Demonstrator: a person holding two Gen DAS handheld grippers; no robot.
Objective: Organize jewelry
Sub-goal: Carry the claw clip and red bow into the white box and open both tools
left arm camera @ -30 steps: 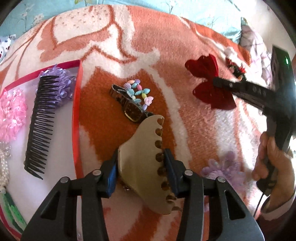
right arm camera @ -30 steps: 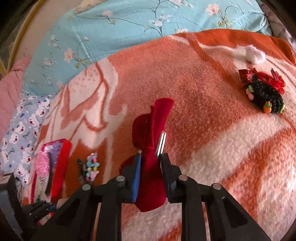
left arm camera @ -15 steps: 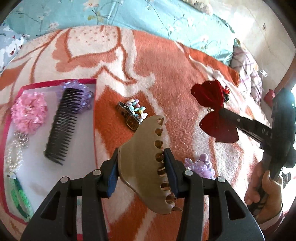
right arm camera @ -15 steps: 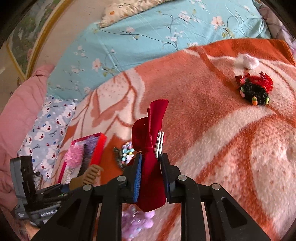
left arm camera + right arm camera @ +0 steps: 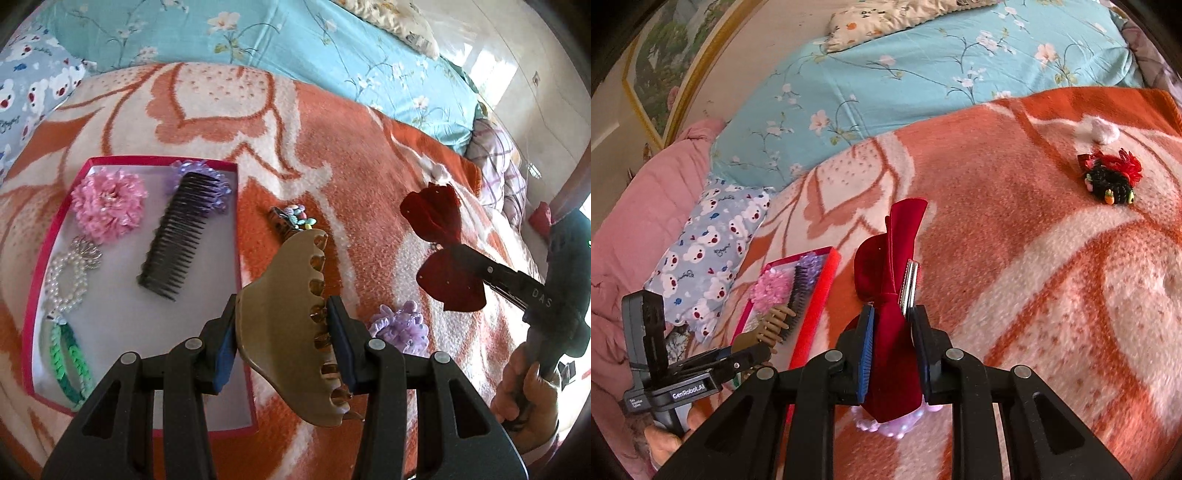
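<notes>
Above the orange blanket, left gripper pinches a stiff, light tan plastic claw clip mid-body beside the red tray — right gripper clamps a soft red velvet bow at its knot.

Watch half hidden behind the claw clip; purple scrunchie mostly behind the red bow.
</notes>
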